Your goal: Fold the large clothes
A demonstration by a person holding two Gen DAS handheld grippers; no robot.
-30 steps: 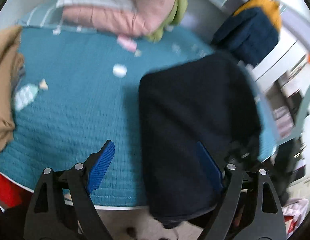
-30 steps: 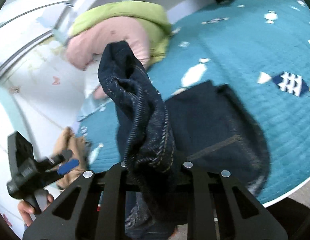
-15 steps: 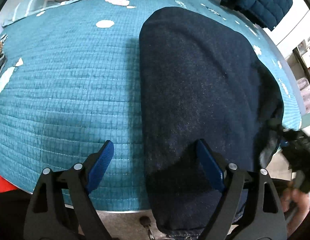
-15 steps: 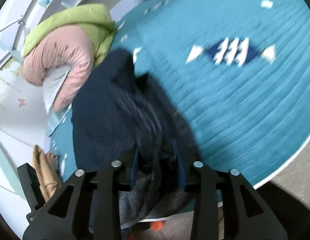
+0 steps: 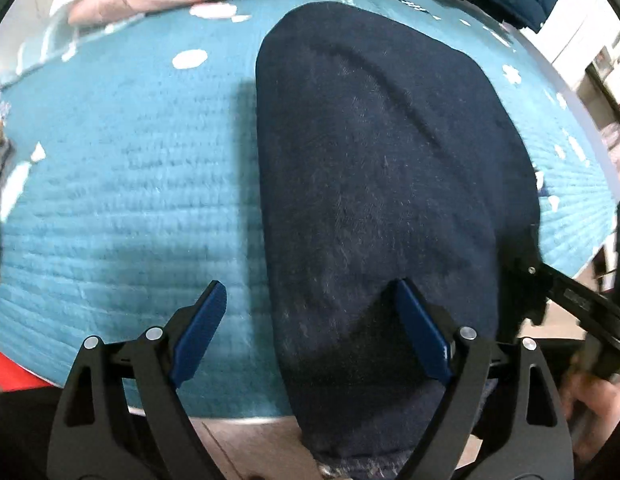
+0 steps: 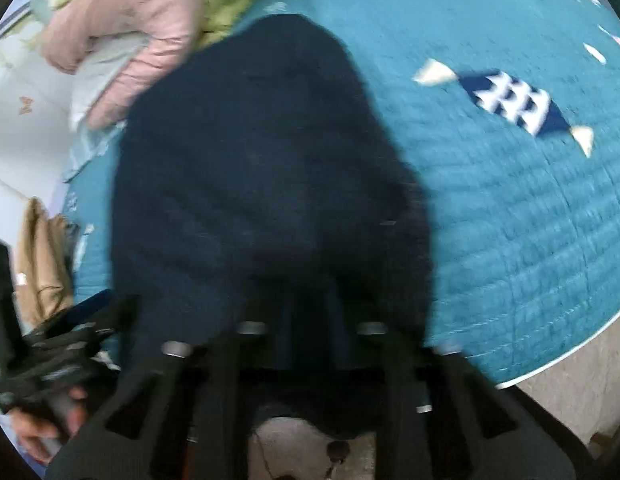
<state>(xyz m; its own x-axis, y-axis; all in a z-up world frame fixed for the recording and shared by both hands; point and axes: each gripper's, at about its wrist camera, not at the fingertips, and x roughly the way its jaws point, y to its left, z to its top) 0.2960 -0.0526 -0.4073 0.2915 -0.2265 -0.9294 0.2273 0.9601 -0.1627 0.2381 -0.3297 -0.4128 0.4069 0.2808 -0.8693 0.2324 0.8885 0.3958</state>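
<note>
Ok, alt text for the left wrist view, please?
A dark navy garment lies folded on a teal quilted bedspread, its near end hanging over the edge. The left gripper hovers open above it, one blue-padded finger over the fabric.

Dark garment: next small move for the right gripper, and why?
Probably open the right gripper and back off. The dark garment already lies folded flat on the teal bedspread, near edge hanging off; the right jaws look closed on that edge, though blur hides it. The left gripper is open.
</note>
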